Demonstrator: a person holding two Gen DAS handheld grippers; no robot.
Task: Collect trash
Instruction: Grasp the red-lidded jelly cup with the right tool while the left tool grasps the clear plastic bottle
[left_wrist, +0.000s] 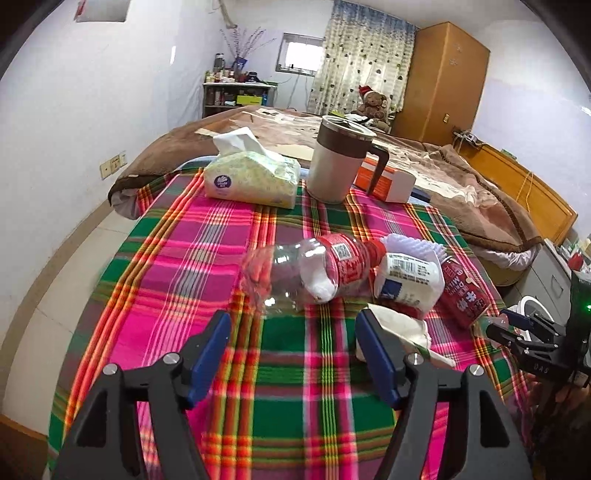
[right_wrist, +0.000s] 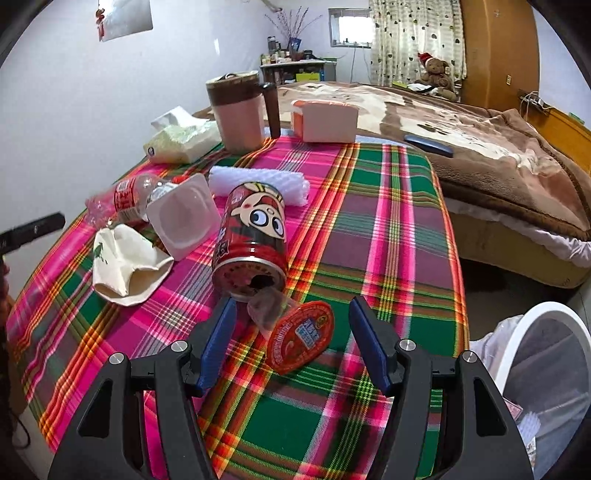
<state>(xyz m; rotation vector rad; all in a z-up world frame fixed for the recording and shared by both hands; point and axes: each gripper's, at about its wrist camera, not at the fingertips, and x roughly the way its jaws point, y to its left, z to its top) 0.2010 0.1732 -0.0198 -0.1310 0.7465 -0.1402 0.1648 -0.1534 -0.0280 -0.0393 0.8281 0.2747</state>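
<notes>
Trash on plaid cloth (right_wrist: 388, 206), landmark red can (right_wrist: 251, 236) lying on side, glossy metal, cartoon face. Clear jelly cup (right_wrist: 295, 332) with orange foil lid touching can's mouth end, between right gripper (right_wrist: 291, 332) jaws — spread wide, pads not touching it. White tub (right_wrist: 184, 214) just beside can; crushed clear bottle (left_wrist: 306, 269) beyond tub; crumpled paper (left_wrist: 399, 328) near. Left gripper (left_wrist: 291, 350) released, empty, over cloth. Mug (left_wrist: 336, 158), tissue pack (left_wrist: 251, 177) behind can. White bin (right_wrist: 546, 369), plastic liner, off cloth edge — bed (right_wrist: 480, 147) beyond.
</notes>
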